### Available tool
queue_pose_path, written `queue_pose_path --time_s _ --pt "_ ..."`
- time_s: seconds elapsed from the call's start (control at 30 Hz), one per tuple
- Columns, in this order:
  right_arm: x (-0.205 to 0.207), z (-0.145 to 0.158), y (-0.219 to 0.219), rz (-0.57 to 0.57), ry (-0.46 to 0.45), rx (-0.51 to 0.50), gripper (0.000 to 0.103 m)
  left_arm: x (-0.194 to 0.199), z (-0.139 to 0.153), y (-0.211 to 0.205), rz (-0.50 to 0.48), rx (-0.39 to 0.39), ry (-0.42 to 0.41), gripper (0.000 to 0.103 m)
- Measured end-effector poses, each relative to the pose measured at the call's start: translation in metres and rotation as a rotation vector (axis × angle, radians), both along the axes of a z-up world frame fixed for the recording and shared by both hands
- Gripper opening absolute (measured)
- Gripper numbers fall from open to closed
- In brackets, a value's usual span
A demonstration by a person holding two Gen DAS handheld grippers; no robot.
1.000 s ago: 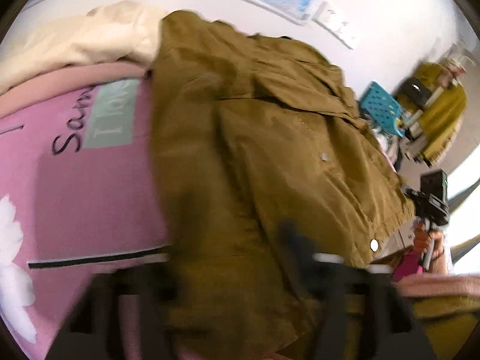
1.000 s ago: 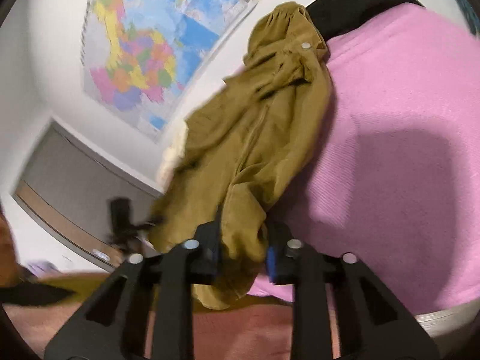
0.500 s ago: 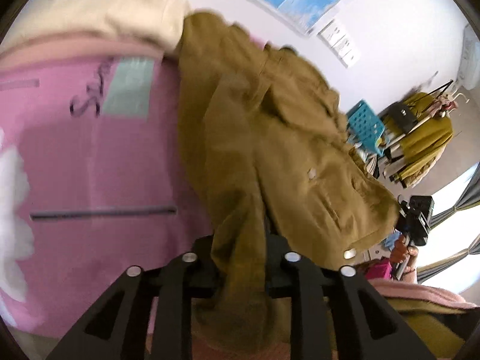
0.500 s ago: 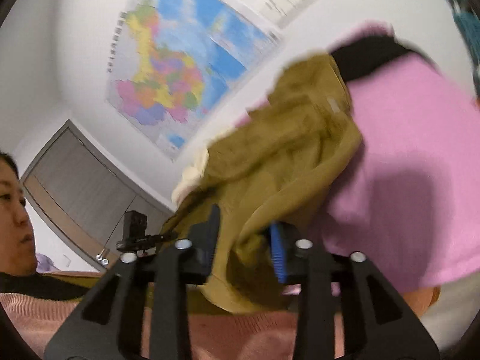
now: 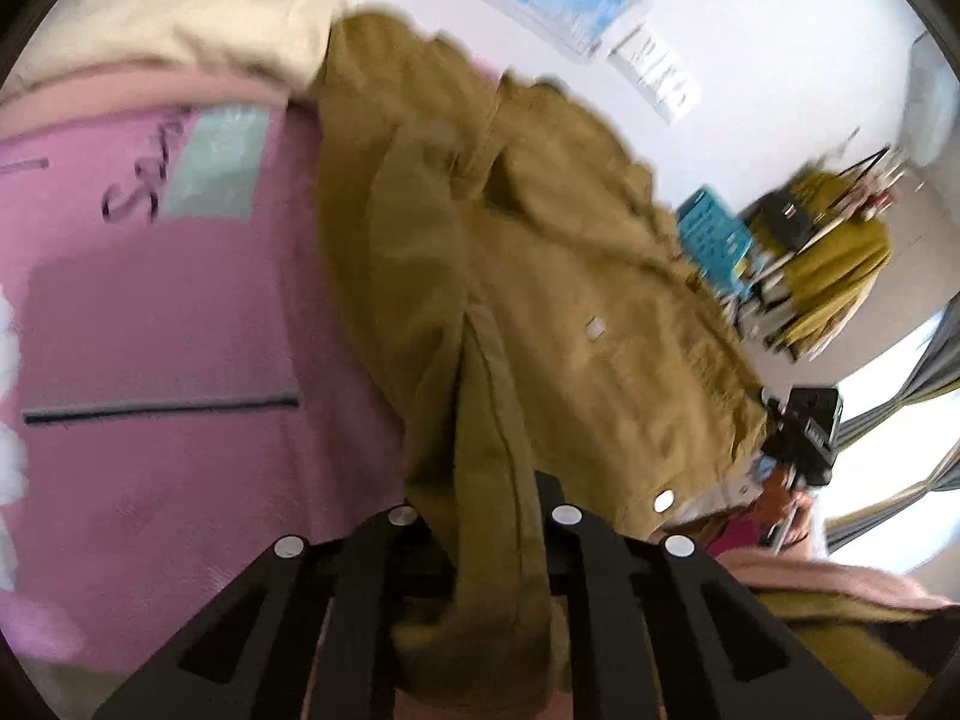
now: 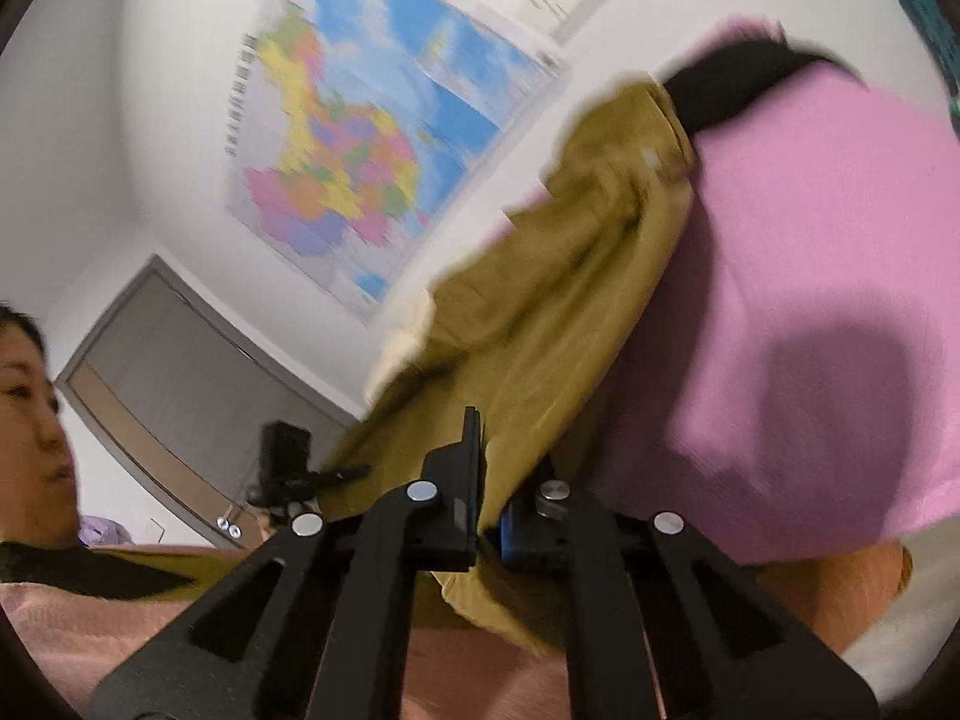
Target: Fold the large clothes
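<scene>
An olive-brown jacket (image 5: 540, 276) with white snap buttons lies across a pink blanket (image 5: 156, 324). My left gripper (image 5: 486, 510) is shut on a fold of the jacket's near edge, and cloth hangs down between its fingers. In the right wrist view the same jacket (image 6: 540, 324) stretches up from my right gripper (image 6: 492, 510), which is shut on its edge and holds it lifted off the pink blanket (image 6: 810, 300). Each gripper shows in the other's view: the right one (image 5: 804, 438) and the left one (image 6: 288, 468).
A cream garment (image 5: 198, 18) and a black garment (image 6: 726, 84) lie at the far side of the blanket. A map (image 6: 360, 138) hangs on the wall. A blue basket (image 5: 714, 228) and a clothes rack (image 5: 822, 252) stand at the right. The person's face (image 6: 30, 396) is at the left.
Both grippers have lifted and pulled the jacket's near edge up off the blanket. The right wrist view has tilted upward toward the wall and map.
</scene>
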State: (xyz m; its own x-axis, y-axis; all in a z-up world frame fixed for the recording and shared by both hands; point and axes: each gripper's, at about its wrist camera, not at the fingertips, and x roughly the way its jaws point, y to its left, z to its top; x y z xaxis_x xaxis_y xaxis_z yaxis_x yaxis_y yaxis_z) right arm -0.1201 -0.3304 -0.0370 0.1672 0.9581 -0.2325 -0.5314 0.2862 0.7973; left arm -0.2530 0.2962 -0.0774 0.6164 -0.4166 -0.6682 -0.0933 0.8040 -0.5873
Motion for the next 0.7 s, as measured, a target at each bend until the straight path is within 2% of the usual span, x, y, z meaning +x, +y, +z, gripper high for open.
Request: queue_pose_path --time_s 0.17,0.27,0.33,0.43,0.53,0.63,0.7 --pt "-0.022 0.059 -0.005 -0.013 -0.164 0.097 0.004 -0.019 0.044 0.011 0.031 -0.033 -0.156 0.008" --pt "-0.032 0.083 -0.015 -0.028 -0.231 0.145 0.004 -0.036 0.065 0.015 0.039 -0.047 -0.239 0.008" --pt "-0.033 0.085 -0.021 -0.038 -0.226 0.173 0.004 -0.045 0.071 0.021 0.043 -0.092 -0.281 0.009" --pt "-0.027 0.079 -0.019 -0.050 -0.187 0.145 0.004 -0.042 0.064 0.026 0.056 -0.099 -0.264 0.009" --pt "-0.018 0.074 -0.011 -0.060 -0.148 0.138 0.004 -0.026 0.050 0.031 0.061 -0.132 -0.191 0.009" --pt "-0.008 0.076 -0.005 -0.067 -0.142 0.150 0.004 -0.015 0.046 0.045 0.079 -0.180 -0.150 0.010" --pt "0.002 0.082 0.000 -0.074 -0.148 0.155 0.004 -0.010 0.049 0.052 0.089 -0.176 -0.143 0.011"
